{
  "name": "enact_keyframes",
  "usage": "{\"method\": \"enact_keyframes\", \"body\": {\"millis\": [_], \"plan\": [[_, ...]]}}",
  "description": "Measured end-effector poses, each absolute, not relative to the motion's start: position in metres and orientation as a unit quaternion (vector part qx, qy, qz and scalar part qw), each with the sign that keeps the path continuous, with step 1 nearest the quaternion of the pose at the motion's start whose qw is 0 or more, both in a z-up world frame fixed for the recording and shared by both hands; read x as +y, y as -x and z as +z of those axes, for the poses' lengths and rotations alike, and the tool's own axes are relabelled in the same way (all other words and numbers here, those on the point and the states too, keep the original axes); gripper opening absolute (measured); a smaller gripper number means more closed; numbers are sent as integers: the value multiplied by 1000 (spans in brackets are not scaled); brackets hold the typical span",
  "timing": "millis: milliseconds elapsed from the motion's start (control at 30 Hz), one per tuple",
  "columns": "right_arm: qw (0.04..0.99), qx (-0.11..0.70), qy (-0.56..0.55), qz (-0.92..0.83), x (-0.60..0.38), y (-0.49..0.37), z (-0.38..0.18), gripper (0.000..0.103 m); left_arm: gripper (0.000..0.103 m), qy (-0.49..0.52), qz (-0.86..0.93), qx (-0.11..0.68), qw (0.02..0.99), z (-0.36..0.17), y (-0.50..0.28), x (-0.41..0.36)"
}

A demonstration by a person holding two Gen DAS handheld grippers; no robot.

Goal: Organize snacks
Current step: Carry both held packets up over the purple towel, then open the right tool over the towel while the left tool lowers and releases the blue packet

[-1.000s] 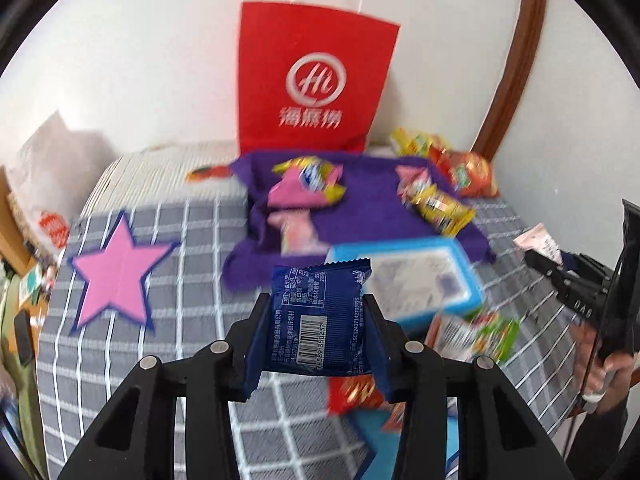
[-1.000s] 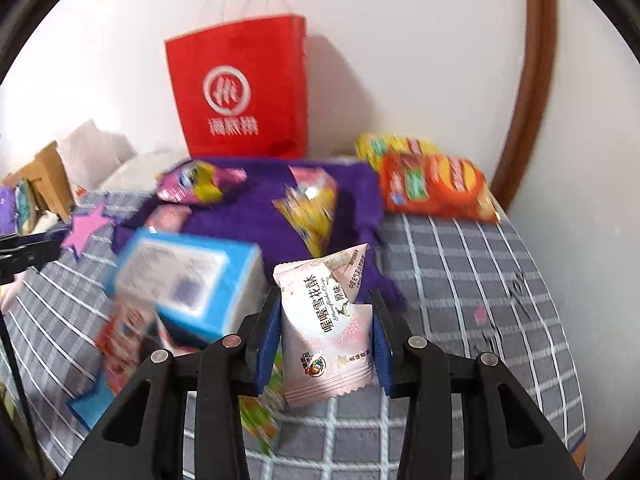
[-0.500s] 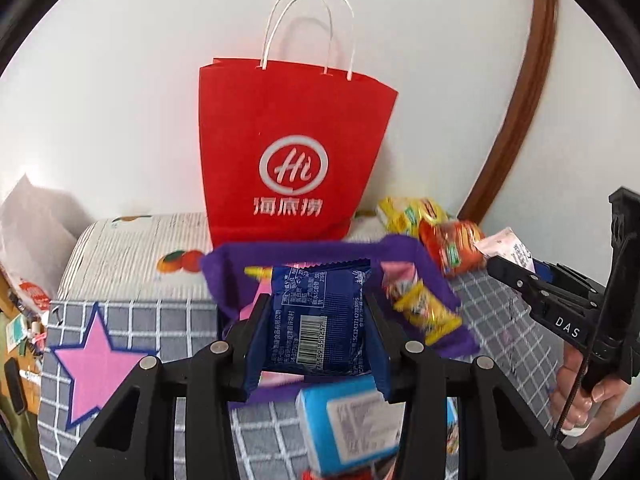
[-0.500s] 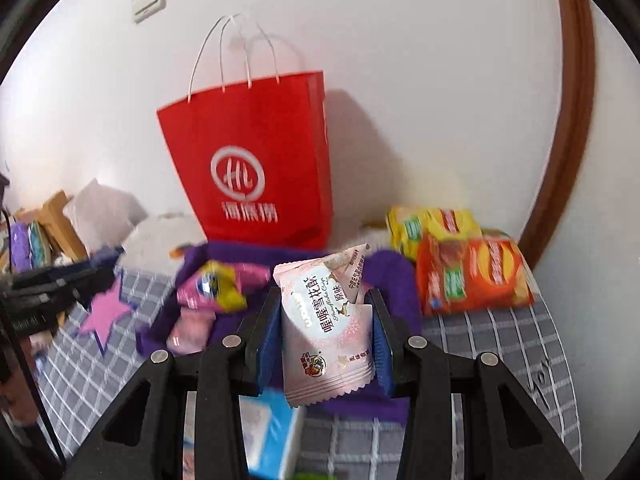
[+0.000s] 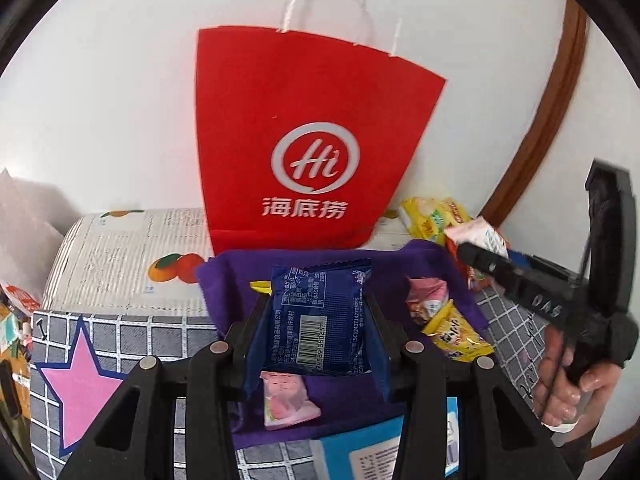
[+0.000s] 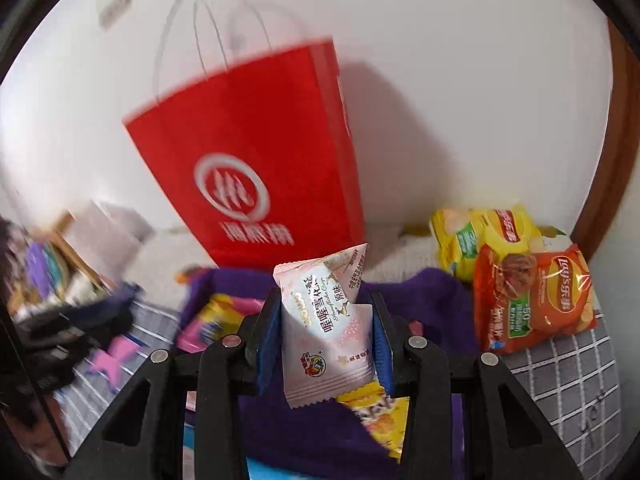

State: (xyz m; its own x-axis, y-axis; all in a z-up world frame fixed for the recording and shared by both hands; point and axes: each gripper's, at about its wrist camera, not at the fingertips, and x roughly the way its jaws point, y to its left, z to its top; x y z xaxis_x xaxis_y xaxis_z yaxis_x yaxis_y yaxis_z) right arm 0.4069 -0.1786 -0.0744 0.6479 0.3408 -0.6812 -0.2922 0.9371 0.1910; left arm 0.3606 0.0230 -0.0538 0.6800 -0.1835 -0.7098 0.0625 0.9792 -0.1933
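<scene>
My left gripper (image 5: 318, 322) is shut on a blue snack packet (image 5: 320, 320) with a barcode, held above the purple cloth (image 5: 236, 292). My right gripper (image 6: 326, 324) is shut on a pale pink snack packet (image 6: 326, 328), also above the purple cloth (image 6: 424, 292). A red paper bag (image 5: 308, 140) with white handles stands upright against the wall behind the cloth; it shows blurred in the right wrist view (image 6: 248, 168). The right gripper also shows at the right of the left wrist view (image 5: 480, 248), holding its pink packet.
On the cloth lie a pink packet (image 5: 286, 404) and yellow packets (image 5: 456, 336). Yellow and orange chip bags (image 6: 532, 296) sit at the back right. A blue box (image 5: 384, 452) lies near me. A pink star (image 5: 76, 384) marks the checked tablecloth at left.
Both grippers have moved forward and closer to the red bag, each keeping its packet. The bag now looms larger and the blue box has slid toward the bottom edge.
</scene>
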Motion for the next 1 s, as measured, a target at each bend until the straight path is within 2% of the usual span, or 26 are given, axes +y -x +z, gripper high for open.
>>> {"method": "enact_keyframes", "body": {"millis": [267, 433, 1000], "plan": [[886, 425, -20, 186, -185, -418, -106, 41, 42, 77, -54, 401, 911, -58, -361, 33], [855, 481, -13, 195, -184, -427, -126, 41, 42, 77, -50, 408, 908, -63, -362, 31], [825, 536, 33, 177, -171, -434, -161, 42, 42, 71, -64, 429, 898, -74, -367, 18]]}}
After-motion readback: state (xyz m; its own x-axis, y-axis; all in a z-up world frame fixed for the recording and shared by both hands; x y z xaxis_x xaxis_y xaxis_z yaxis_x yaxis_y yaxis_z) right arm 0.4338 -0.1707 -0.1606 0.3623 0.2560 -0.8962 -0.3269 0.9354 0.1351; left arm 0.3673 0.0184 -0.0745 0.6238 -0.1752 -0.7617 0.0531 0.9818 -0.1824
